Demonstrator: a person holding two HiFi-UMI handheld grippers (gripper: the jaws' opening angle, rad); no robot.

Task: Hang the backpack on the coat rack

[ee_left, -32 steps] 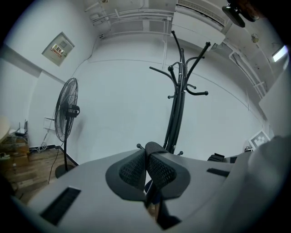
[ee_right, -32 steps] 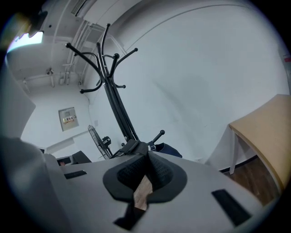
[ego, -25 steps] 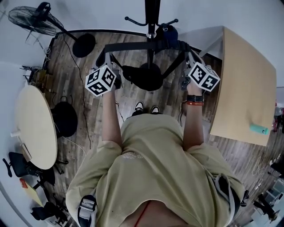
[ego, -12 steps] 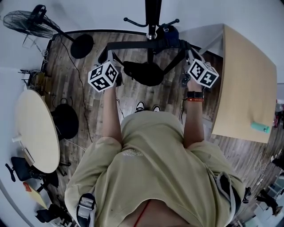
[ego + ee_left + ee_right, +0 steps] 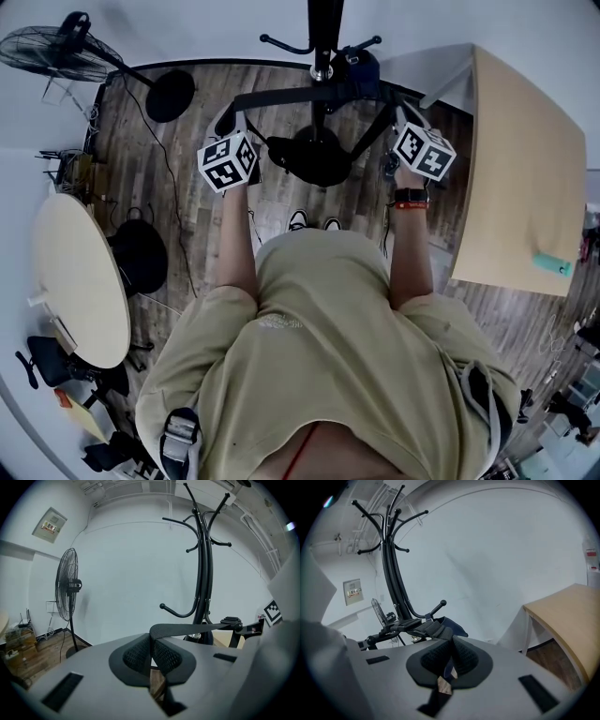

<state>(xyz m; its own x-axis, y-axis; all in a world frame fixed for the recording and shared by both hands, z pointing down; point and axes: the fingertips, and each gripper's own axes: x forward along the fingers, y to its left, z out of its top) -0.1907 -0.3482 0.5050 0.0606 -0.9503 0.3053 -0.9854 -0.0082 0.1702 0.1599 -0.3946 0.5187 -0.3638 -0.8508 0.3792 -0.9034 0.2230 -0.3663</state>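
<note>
Both tools are clenched on the strap [image 5: 281, 96]: left gripper [image 5: 151, 654] and right gripper [image 5: 451, 657] stretch it crosswise along the coat rack [image 5: 323, 37] pole's near side. The backpack [image 5: 356, 70] sits right of the pole, nearer the right gripper, by a low hook [image 5: 436, 609].

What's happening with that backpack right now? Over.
Status: left hand-held gripper, right hand-held gripper both shut on strap. Strap stretched across coat rack, backpack beside pole. Nothing blocking.
</note>
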